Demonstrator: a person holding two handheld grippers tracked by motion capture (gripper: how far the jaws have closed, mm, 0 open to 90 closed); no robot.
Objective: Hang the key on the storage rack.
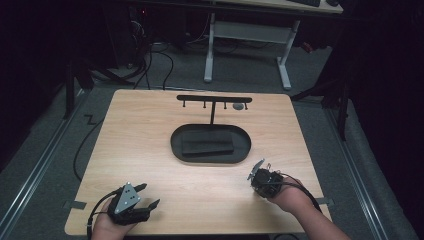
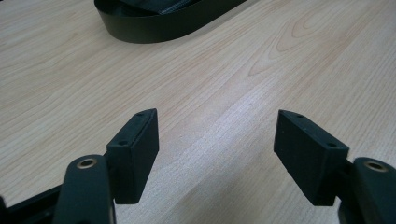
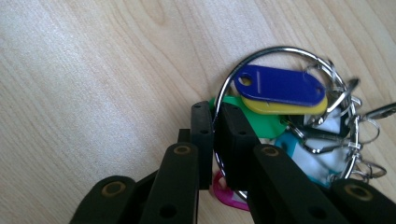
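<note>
- Right gripper view showed the right gripper [image 3: 214,135] rising from the bottom centre of the frame, its two black jaws pressed together on the wire of a large metal key ring [image 3: 233,74].
- Coloured plastic tags hung on that ring at centre right: a blue tag [image 3: 280,85] lay on top of a yellow tag [image 3: 285,107], a green tag [image 3: 264,123] sat just right of the jaws, and a pink tag [image 3: 224,196] peeked out below them.
- Smaller rings [image 3: 362,135] clustered at the right edge; the bunch lay on the wooden table [image 3: 93,84].
- High view placed the right gripper [image 1: 264,180] in the lower right of the frame, held in a hand, and the left gripper [image 1: 145,196] in the lower left.
- Left gripper view showed its own jaws wide apart with bare wood between them.
- A black oval tray [image 1: 177,145] sat at the centre of the high view, with a black T-shaped hook stand [image 1: 214,100] rising at its far side.
</note>
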